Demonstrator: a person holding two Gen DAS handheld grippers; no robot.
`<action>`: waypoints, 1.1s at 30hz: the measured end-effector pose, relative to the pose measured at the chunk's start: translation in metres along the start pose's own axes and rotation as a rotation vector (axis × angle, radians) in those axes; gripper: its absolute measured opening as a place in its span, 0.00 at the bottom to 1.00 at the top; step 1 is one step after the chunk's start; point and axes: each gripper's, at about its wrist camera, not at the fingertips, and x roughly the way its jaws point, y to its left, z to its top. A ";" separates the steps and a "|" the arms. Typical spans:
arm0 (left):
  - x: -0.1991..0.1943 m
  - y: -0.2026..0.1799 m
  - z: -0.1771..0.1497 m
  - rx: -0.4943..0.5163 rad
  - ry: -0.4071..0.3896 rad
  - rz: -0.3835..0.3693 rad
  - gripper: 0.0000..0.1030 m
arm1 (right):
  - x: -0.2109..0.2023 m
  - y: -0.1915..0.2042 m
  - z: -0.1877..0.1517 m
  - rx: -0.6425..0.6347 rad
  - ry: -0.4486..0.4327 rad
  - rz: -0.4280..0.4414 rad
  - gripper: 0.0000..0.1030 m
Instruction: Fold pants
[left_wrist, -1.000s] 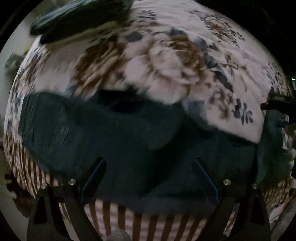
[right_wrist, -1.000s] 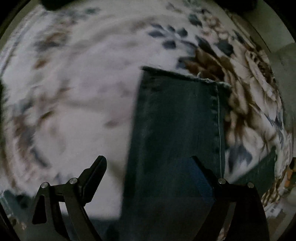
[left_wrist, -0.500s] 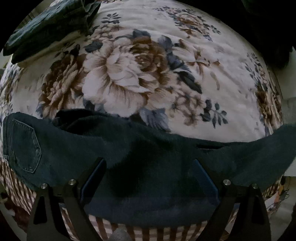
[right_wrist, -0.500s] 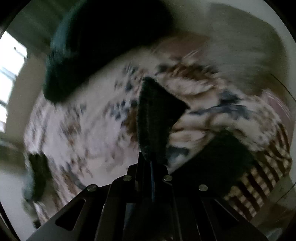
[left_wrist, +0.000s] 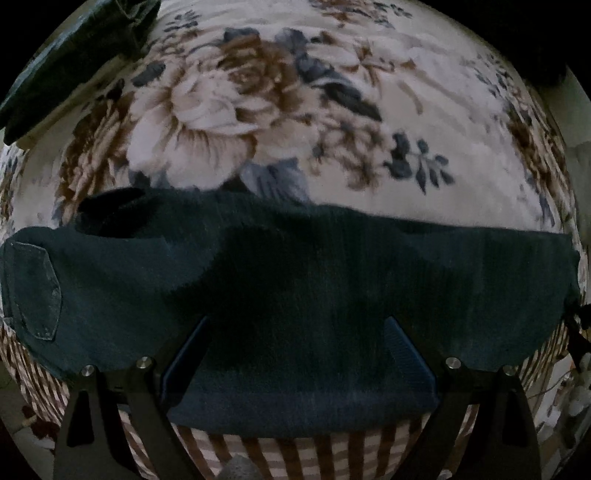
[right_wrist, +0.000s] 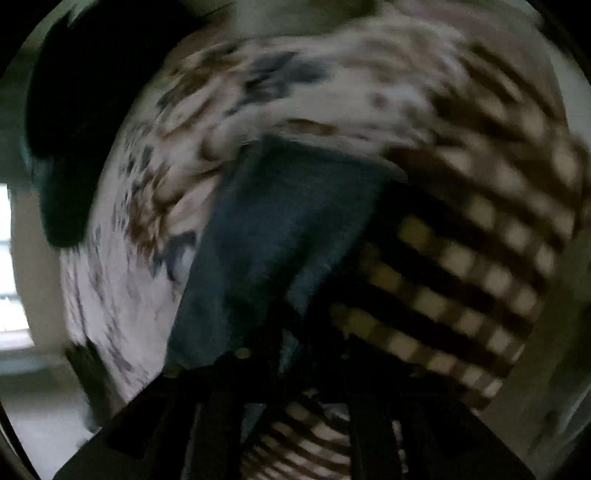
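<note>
Directly under the left gripper, which points straight down, the pants lie as a long dark denim band across the bed, reaching far to both sides of it. Its jaws stand wide apart and the pads do not press the cloth; the denim only fills the space between and below them. At the far left end of the band a back pocket with light stitching is visible. Beyond the fingers the floral bedspread spreads out, and near the top left edge another dark folded garment rests on it. Close to the gripper base, a brown and white checked cover shows beneath the denim edge. In the right wrist view everything is blurred. The right gripper has its jaws opening, and one end of the pants is just in front of them, but whether the pads touch the cloth I cannot tell.
</note>
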 end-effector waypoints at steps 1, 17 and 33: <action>0.002 0.000 -0.002 0.000 0.006 0.001 0.92 | 0.000 -0.004 0.000 0.032 -0.011 0.031 0.26; 0.002 0.038 -0.011 -0.062 -0.013 0.003 0.92 | -0.038 0.074 -0.004 -0.182 -0.194 0.149 0.07; -0.021 0.201 -0.078 -0.376 -0.004 -0.041 0.92 | 0.009 0.120 -0.147 -0.241 0.143 -0.103 0.67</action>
